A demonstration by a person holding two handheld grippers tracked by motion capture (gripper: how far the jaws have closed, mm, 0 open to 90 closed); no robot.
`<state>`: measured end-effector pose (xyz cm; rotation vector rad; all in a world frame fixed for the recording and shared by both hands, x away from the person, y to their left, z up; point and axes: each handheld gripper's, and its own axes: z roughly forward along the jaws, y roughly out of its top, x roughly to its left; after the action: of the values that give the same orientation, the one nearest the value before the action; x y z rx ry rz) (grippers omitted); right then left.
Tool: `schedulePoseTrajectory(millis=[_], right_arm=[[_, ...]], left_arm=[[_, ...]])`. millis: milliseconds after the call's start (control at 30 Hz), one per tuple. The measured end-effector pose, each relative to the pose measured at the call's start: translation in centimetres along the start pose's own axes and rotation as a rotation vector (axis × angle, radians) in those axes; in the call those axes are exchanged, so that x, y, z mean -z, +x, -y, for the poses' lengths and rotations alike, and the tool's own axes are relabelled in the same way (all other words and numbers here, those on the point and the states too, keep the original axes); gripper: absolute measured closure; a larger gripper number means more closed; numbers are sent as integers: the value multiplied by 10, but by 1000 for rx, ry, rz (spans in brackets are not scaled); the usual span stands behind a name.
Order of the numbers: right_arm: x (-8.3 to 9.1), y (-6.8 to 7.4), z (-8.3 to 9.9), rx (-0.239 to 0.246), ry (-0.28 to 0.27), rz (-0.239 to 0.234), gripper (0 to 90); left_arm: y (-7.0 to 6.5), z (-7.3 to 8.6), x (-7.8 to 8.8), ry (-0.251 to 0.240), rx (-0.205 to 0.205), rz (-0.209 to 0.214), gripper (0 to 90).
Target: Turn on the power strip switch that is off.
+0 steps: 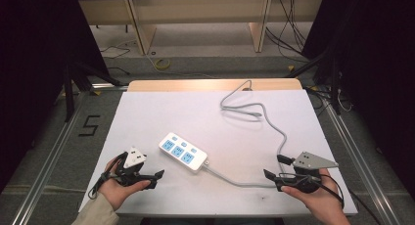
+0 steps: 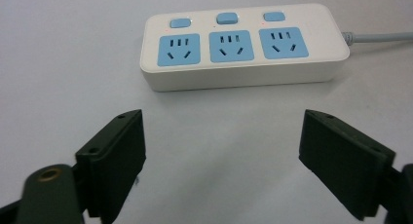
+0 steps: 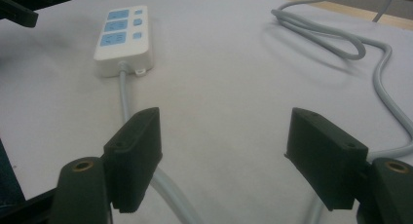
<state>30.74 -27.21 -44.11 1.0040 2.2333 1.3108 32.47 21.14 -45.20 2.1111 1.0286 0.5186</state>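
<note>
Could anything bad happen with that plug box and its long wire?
Maybe. The grey cable runs right under the open right gripper, so a jaw could snag it and drag the power strip along. The loose cable loops could catch too. Tiny red lights near the strip's switches suggest it may be live.

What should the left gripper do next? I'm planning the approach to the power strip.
Probably ease the left gripper straight forward. It is open and empty, and the power strip lies directly ahead between its jaw lines, untouched, flat on the table.
</note>
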Motion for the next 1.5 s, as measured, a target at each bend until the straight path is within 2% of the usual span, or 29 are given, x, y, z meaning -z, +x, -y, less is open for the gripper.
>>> schedulePoseTrajectory(millis=[100, 133, 167, 233, 267, 300, 333, 433, 500, 667, 700, 900, 1067, 1167, 1267, 1400, 1500], right_arm=[[0, 0, 0, 1, 7, -1, 292], [0, 0, 0, 1, 7, -1, 292], [-1, 0, 1, 0, 6, -2, 294], [-1, 0, 0, 2, 7, -2, 295], [-1, 0, 0, 2, 7, -2, 295], [-1, 1, 0, 2, 7, 1, 297], [-2, 1, 0, 2, 4, -1, 297], [-2, 1, 0, -1, 6, -2, 298], [-2, 0, 0, -2, 7, -2, 298], [-2, 0, 0, 0, 7, -3, 298], [-2, 0, 0, -2, 9, -2, 298], [-2, 0, 0, 0, 8, 2, 298], [-3, 1, 0, -3, 8, 4, 298], [-2, 1, 0, -3, 7, 3, 298], [-2, 0, 0, -3, 7, 5, 298], [-1, 1, -1, -1, -7, 10, 303], [-1, 0, -1, 1, -2, 9, 303]], left_arm=[[1, 0, 0, 11, -10, -5, 277], [1, 0, 0, 9, -13, -5, 277], [2, 0, 1, 3, -13, -6, 366], [2, 0, 2, 4, -15, -10, 483], [3, -1, 3, 5, -15, -11, 483], [4, -2, 5, 8, 0, -23, 616], [4, -2, 5, 8, 0, -23, 699], [5, -3, 7, 9, 8, -27, 882], [6, -5, 8, 10, 21, -17, 895], [3, -9, 7, 27, 22, -27, 896], [3, -11, 6, 17, 42, -25, 896], [3, -16, 2, 8, 73, -13, 897], [3, -22, 0, 0, 66, -22, 896], [4, -26, -3, -9, 77, -13, 897], [4, -32, -4, -10, 65, -23, 897], [4, -36, -6, -9, 53, -35, 897], [5, -39, -9, -1, 61, -28, 897]])
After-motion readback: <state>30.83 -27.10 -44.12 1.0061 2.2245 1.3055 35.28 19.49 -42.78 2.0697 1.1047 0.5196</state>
